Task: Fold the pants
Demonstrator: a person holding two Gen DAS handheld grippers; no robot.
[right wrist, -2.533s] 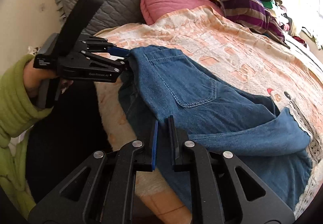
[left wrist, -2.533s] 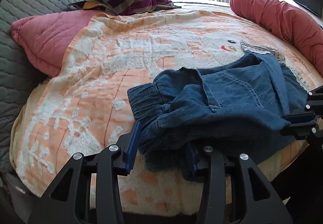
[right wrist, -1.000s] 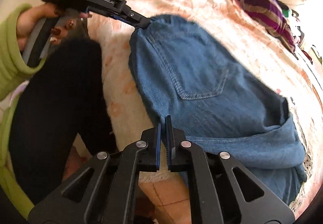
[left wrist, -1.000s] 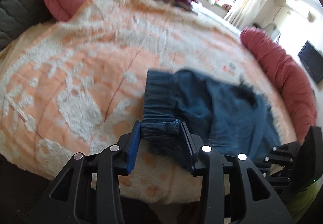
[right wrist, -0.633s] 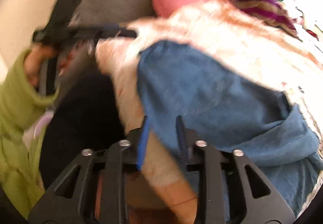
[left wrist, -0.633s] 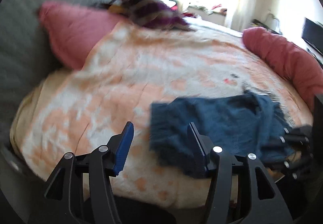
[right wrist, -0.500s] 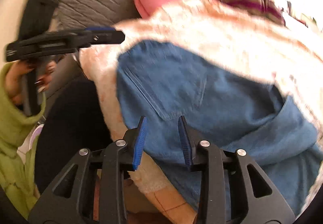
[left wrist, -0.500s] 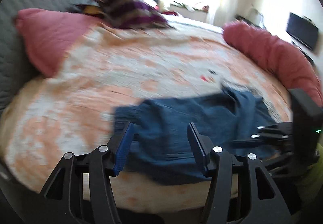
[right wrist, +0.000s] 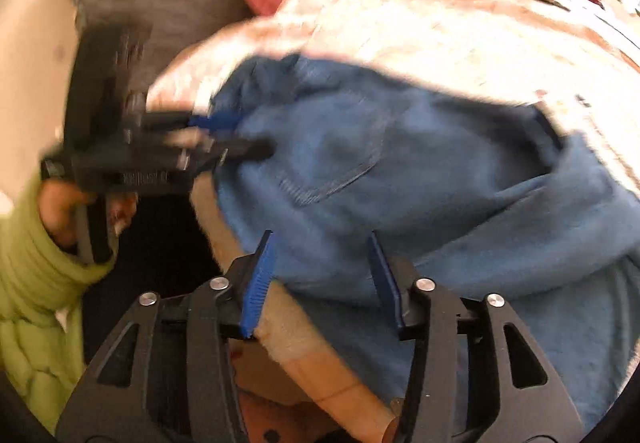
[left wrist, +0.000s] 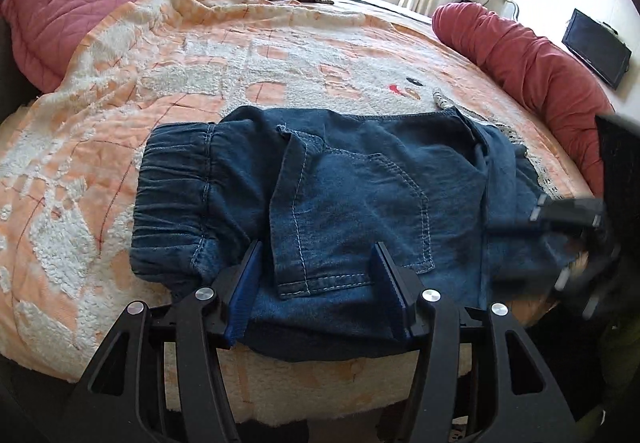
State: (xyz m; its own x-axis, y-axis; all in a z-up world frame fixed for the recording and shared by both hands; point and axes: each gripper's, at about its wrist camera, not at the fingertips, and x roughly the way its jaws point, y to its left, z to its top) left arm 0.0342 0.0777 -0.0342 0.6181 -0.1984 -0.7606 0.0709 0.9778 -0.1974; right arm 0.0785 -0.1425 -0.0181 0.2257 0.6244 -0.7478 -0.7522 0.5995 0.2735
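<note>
Pants (left wrist: 340, 199) lie folded near the edge of the blanket (left wrist: 168, 55), waistband to the left. Left gripper (left wrist: 318, 283) hangs over the near hem, fingers apart, pinching nothing. Right gripper (right wrist: 322, 275) is opening, denim between its fingers but unpressed. Looks like a release between folds; next comes a fresh grab at the hem to fold again.
</note>
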